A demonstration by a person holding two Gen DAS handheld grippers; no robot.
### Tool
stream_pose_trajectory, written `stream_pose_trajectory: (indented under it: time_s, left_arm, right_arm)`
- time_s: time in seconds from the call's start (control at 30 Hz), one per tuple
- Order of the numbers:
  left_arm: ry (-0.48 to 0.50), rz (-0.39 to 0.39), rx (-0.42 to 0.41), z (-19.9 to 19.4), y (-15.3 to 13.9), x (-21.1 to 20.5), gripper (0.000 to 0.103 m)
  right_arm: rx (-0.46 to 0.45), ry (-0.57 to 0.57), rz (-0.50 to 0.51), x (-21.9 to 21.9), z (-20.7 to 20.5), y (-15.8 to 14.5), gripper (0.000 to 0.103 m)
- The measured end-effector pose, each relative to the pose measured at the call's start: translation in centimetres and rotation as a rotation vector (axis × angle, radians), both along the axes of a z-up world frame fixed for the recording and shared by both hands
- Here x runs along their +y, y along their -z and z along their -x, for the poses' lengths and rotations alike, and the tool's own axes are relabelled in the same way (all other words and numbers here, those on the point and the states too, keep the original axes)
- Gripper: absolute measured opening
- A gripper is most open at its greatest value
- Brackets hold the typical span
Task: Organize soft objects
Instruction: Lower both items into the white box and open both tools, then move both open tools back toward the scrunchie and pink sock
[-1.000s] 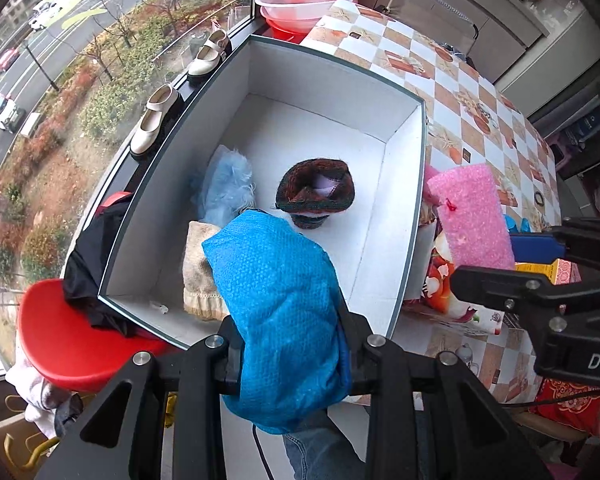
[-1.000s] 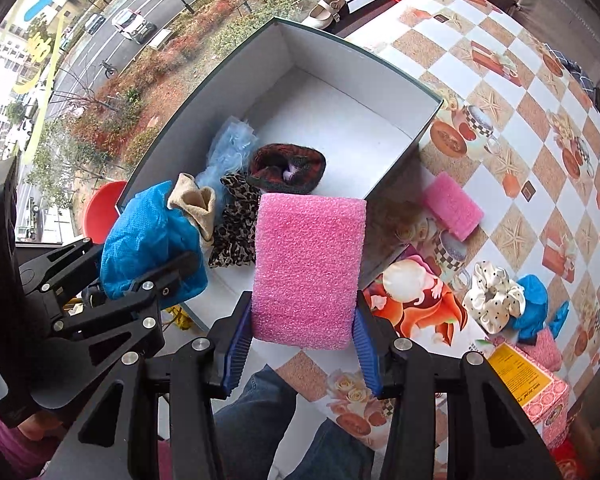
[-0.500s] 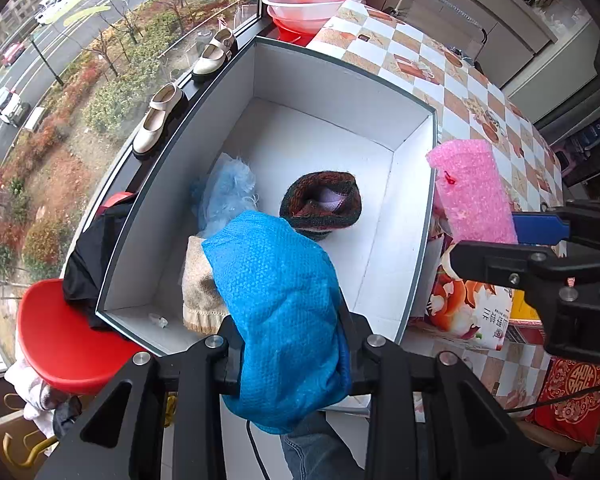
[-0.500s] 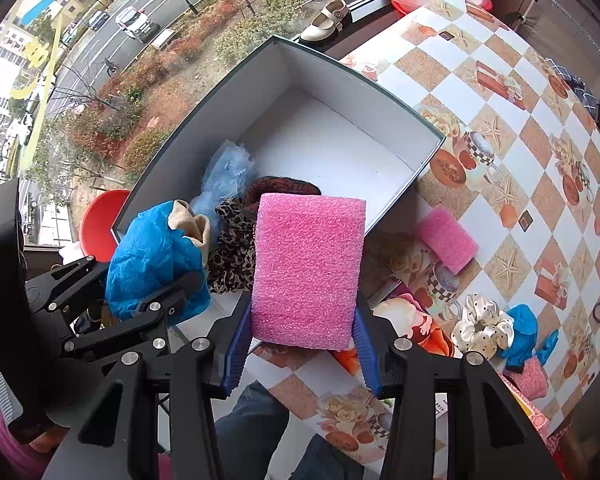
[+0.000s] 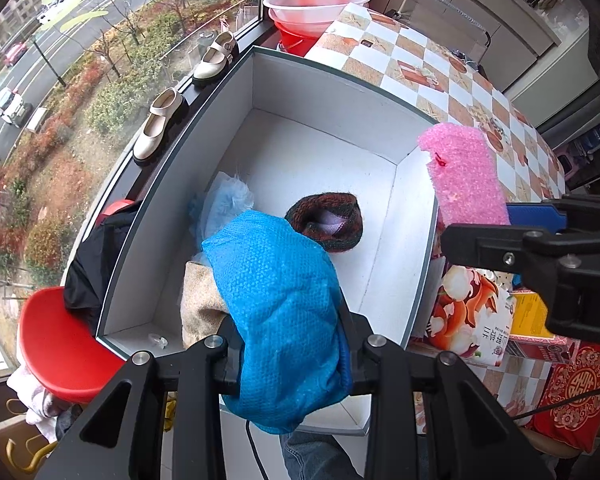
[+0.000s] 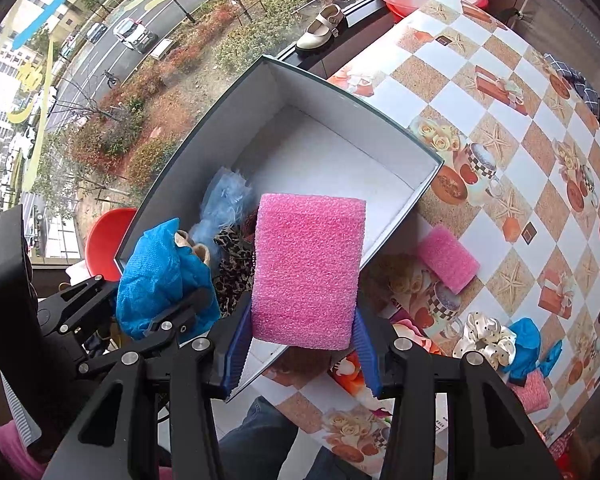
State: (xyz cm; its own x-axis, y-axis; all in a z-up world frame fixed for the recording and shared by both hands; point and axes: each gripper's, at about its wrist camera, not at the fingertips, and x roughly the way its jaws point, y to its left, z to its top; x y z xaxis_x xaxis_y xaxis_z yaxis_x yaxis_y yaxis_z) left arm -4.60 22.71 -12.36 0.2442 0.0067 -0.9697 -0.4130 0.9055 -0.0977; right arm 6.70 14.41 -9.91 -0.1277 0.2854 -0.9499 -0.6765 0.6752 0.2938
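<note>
- Left tongs (image 5: 292,364): clamped on blue foam wrap (image 5: 284,312), pads sunk into its sides near the lower end. Pointing steeply down over near end of open box (image 5: 332,108).
- Right tongs (image 6: 300,344): clamped on pink foam block (image 6: 308,268), blue pads (image 6: 236,344) pressing both long sides at its base. Held above the box's right wall, partly over the interior.
- Handling, blue wrap: judged light, limp, crushable; bunches and droops past the pads. Best taken at mid-bulk, not a loose edge.
- Handling, pink block: judged light, springy, holds shape; textured surface unlikely to slip. Squeeze across the short width works.
- Orientation: pink block's long axis runs along the fingers, free end pointing away from the tongs toward the box floor. Blue wrap's long axis likewise, rounded top leaning to the box's far left.
- Box contents: pale blue fluffy piece (image 5: 224,204), dark knitted hat (image 5: 324,220), beige knit (image 5: 200,304), leopard-print fabric (image 6: 232,264); far half bare.
- Worktop (image 6: 500,128): second pink foam piece (image 6: 448,258), spotted scrunchie (image 6: 484,336) awaiting sorting.
</note>
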Motion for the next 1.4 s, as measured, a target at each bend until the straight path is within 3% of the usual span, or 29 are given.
stream_pose_trajectory:
  time_s: [0.1,0.17,0.23,0.27,0.37,0.5,0.6,0.67,0.73,0.83,1.03,1.17,1.3,1.4]
  left_arm:
    - [-0.006,-0.008,0.003,-0.4,-0.1,0.2,0.04]
    - [-0.008,-0.032,0.009,-0.6,-0.3,0.2,0.053]
    - [-0.007,-0.065,0.012,-0.8,-0.4,0.1,0.076]
    - [-0.003,-0.071,0.01,-0.9,-0.5,0.1,0.079]
    - [-0.004,-0.045,0.011,-1.3,-0.7,0.3,0.083]
    - [0.002,-0.038,0.092,-2.3,0.1,0.4,0.086]
    - [0.039,0.011,0.064,-2.6,-0.6,-0.4,0.086]
    - [0.1,0.038,0.03,-3.2,-1.7,-1.8,0.087]
    - [0.177,0.061,0.004,-4.3,-2.8,-3.6,0.097]
    - [0.297,0.053,-0.018,-6.4,-4.0,-7.3,0.097]
    - [0.495,0.035,0.056,-10.8,-2.3,-14.9,0.097]
    - [0.554,0.077,0.126,-14.0,0.5,-18.4,0.097]
    - [0.574,0.089,0.211,-16.6,3.6,-20.4,0.097]
    - [0.574,0.101,0.282,-17.9,5.8,-21.3,0.097]
  right_arm:
    - [0.012,0.013,-0.014,0.4,-0.6,-0.1,0.048]
    - [0.013,0.017,-0.023,0.8,-0.9,-0.3,0.048]
    - [0.015,0.029,-0.044,1.0,-1.4,-0.6,0.048]
    - [0.025,0.036,-0.056,1.2,-1.7,-0.7,0.049]
    - [0.06,0.083,-0.07,0.9,-2.5,-0.7,0.094]
    - [0.099,0.151,-0.045,-0.8,-3.5,-0.2,0.095]
    - [0.174,0.224,-0.016,-3.2,-4.2,0.1,0.095]
    - [0.216,0.274,-0.038,-5.7,-4.5,-0.3,0.098]
    - [0.238,0.316,-0.04,-8.4,-4.9,-0.9,0.103]
    - [0.252,0.389,-0.047,-13.1,-5.5,-2.3,0.103]
    - [0.206,0.57,-0.018,-23.8,-7.9,-4.4,0.103]
    - [0.213,0.713,0.059,-30.7,-9.9,-1.8,0.103]
    - [0.324,0.801,0.102,-35.1,-10.1,3.7,0.103]
    - [0.403,0.805,0.114,-36.2,-10.0,7.8,0.103]
